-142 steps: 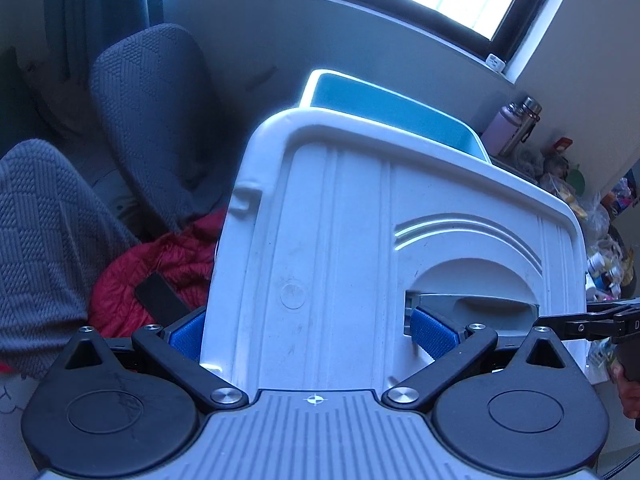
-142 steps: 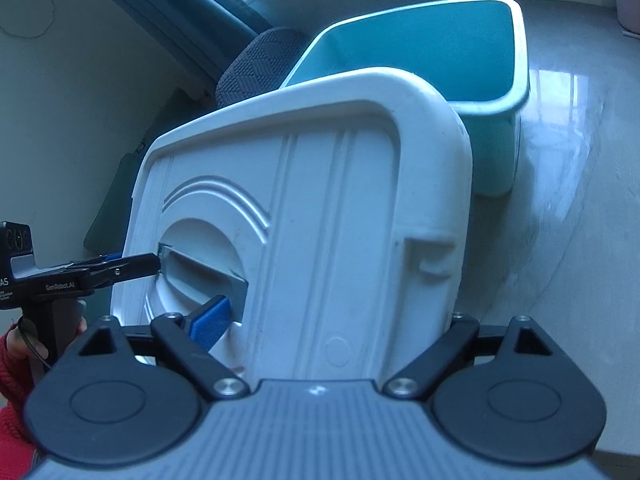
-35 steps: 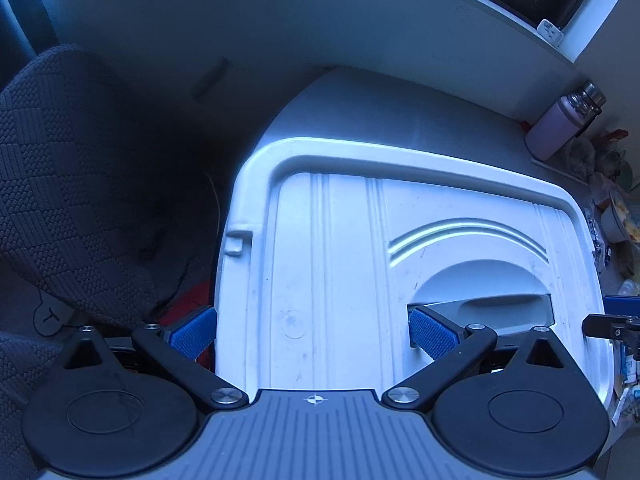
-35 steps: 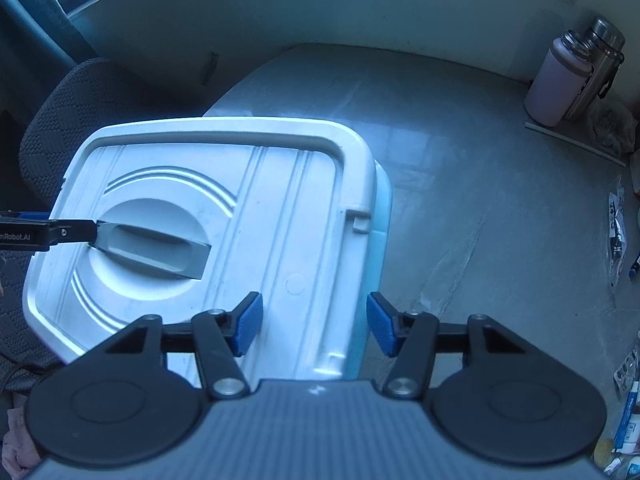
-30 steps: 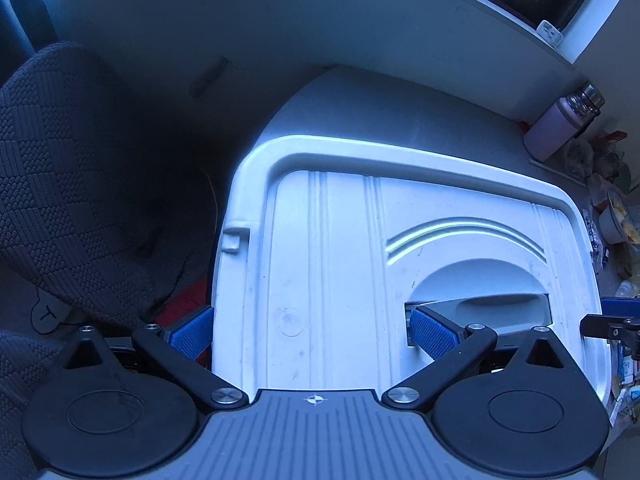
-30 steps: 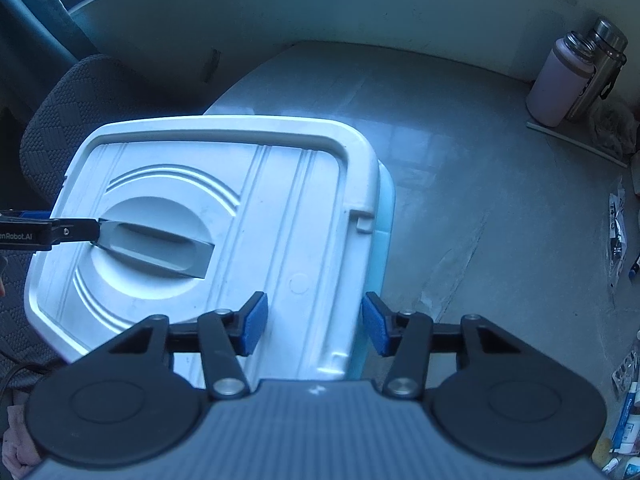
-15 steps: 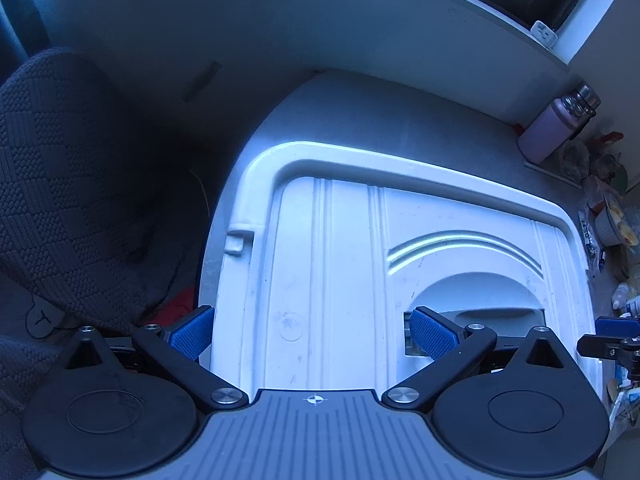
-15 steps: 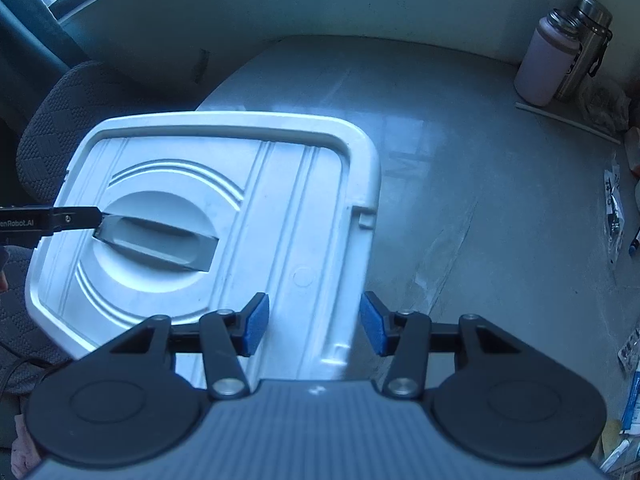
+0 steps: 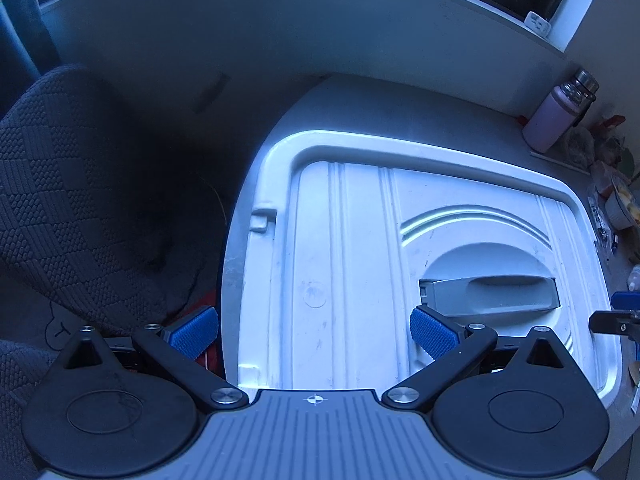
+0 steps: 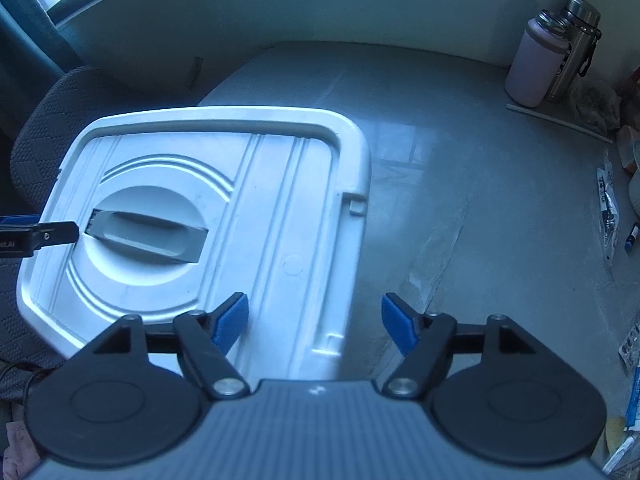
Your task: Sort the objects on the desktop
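A white plastic lid with a grey recessed handle lies flat over the storage box on the grey desk. It also shows in the right wrist view with its handle. My left gripper is open above the lid's near left edge, its pads clear of the plastic. My right gripper is open above the lid's near right edge and holds nothing. The box under the lid is hidden.
A dark fabric chair stands left of the desk. A pink bottle and a steel flask stand at the far right by the wall. Packets and small clutter lie along the desk's right side.
The lid has come down from tilted to flat on the box. Both grippers have let go of it, opened wider and drawn back a little.
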`<state>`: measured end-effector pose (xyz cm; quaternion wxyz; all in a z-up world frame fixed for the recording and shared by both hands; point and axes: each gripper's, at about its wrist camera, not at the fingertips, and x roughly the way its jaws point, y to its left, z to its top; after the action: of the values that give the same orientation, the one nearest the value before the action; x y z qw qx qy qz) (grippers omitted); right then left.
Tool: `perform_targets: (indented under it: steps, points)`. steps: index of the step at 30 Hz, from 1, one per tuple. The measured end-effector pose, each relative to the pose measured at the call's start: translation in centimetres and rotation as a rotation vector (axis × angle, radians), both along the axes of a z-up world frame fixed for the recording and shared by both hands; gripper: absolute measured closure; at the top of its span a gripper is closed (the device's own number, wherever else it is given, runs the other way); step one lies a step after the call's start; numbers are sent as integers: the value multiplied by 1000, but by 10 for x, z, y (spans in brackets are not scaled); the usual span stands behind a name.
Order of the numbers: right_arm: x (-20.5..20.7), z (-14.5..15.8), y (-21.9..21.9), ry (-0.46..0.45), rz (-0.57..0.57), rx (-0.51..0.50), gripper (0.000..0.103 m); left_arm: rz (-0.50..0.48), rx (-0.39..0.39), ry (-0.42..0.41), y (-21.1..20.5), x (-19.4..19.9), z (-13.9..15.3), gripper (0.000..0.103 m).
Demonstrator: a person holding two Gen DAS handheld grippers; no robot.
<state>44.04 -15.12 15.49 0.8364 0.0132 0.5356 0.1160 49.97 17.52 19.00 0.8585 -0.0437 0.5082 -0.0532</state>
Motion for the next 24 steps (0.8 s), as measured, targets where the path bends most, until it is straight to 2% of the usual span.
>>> perform_targets:
  steps: [5,9,19,24]
  points:
    - [-8,1,-2,-59,8,9,27,4,55,-40,-8,-14,8,0]
    - [-21,5,-1,-151,2,11,27,21,104,-171,-18,-44,19,0]
    - [-113,7,9,-358,-48,34,26,57,139,-449,-36,-137,31,0]
    - [-174,-8,16,-426,-98,44,25,70,137,-514,-31,-199,16,0]
